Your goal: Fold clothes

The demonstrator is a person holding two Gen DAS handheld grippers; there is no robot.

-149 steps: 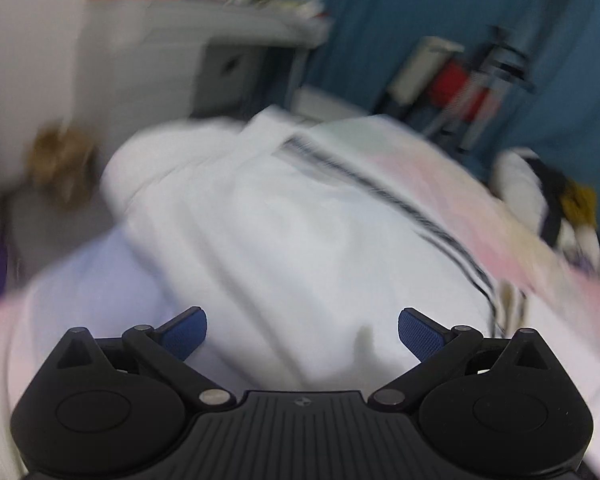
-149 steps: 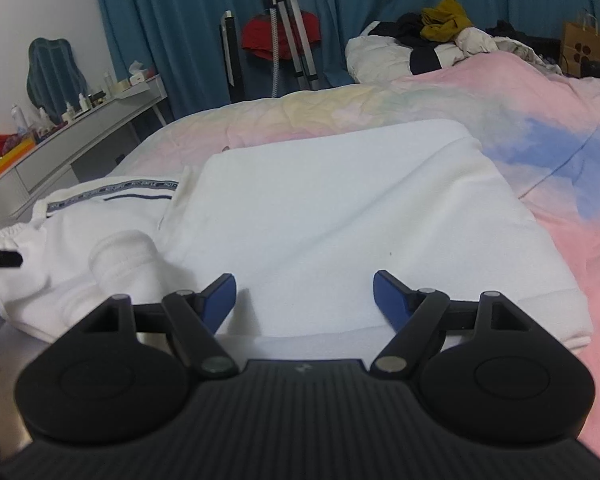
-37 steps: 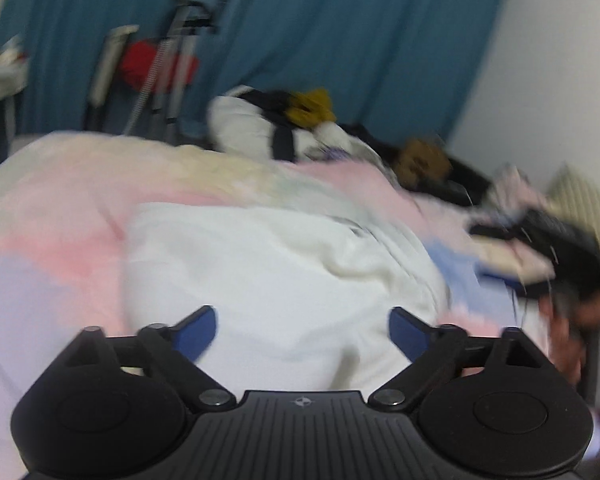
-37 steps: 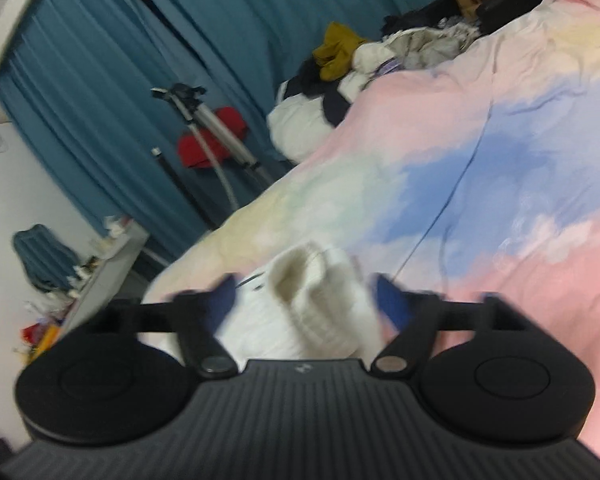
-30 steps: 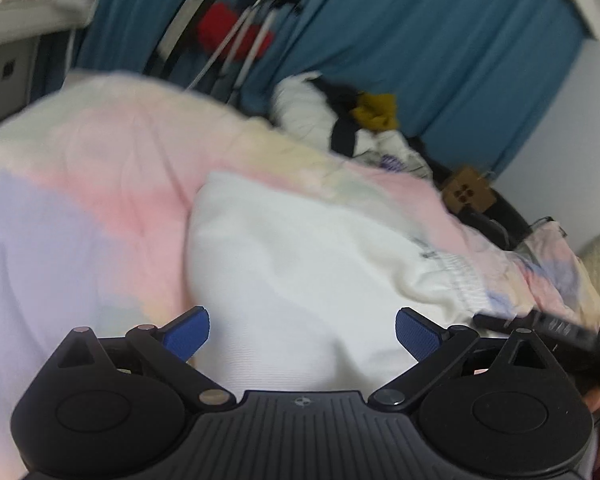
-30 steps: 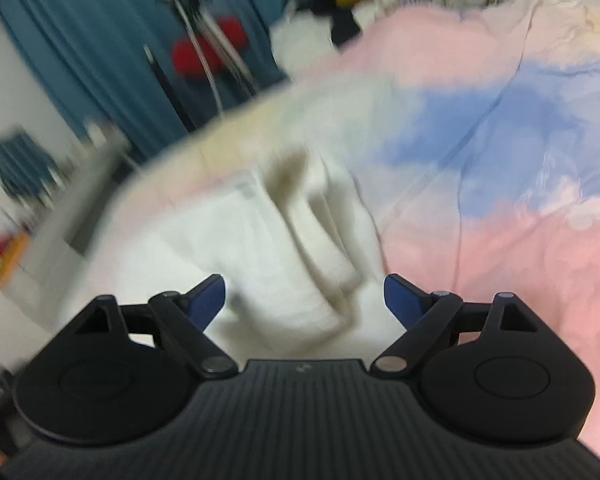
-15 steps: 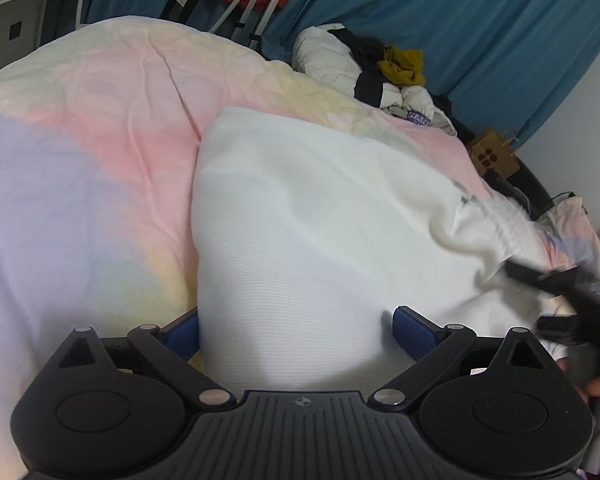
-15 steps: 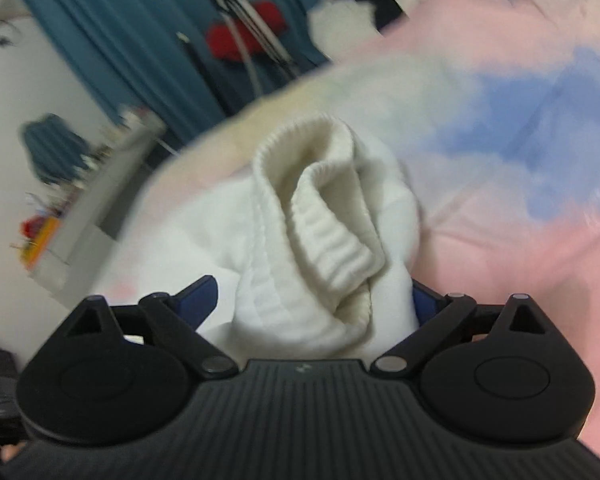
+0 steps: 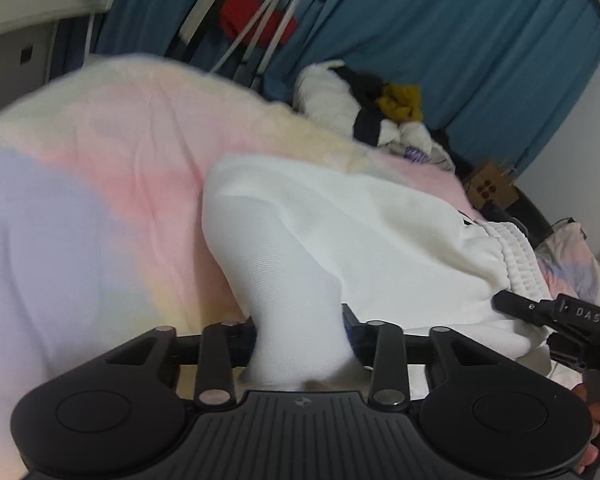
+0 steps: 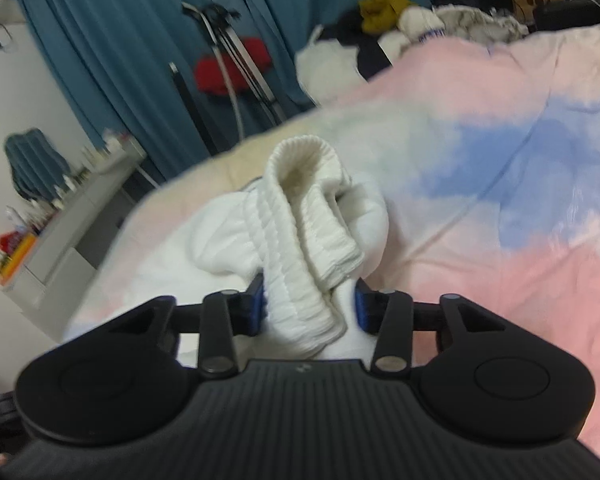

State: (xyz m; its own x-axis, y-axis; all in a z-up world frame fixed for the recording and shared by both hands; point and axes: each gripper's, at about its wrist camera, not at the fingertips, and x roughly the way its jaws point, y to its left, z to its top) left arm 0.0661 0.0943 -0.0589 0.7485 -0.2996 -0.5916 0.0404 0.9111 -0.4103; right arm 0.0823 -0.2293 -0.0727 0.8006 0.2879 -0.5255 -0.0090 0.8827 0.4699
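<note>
Right, both of my grippers have cloth in them: my left gripper [image 9: 302,330] has its fingers pinched on a bunched corner of the white garment [image 9: 340,232], and that corner is pulled up into a peak off the bed [image 9: 80,208]. Over on my right gripper [image 10: 310,304], the blue finger pads [image 10: 257,300] are squeezed on the ribbed waistband [image 10: 304,216] of the same garment, which folds over itself just ahead of the fingers. From the left view I can see the rest of the garment spread across the pastel duvet, its ribbed edge reaching to the other gripper at the right of the frame. Beyond the bed there is a pile of clothes [image 9: 364,96], a tripod [image 10: 228,52] against the blue curtain [image 9: 460,40], and a cluttered bench [image 10: 72,204] to the side.
</note>
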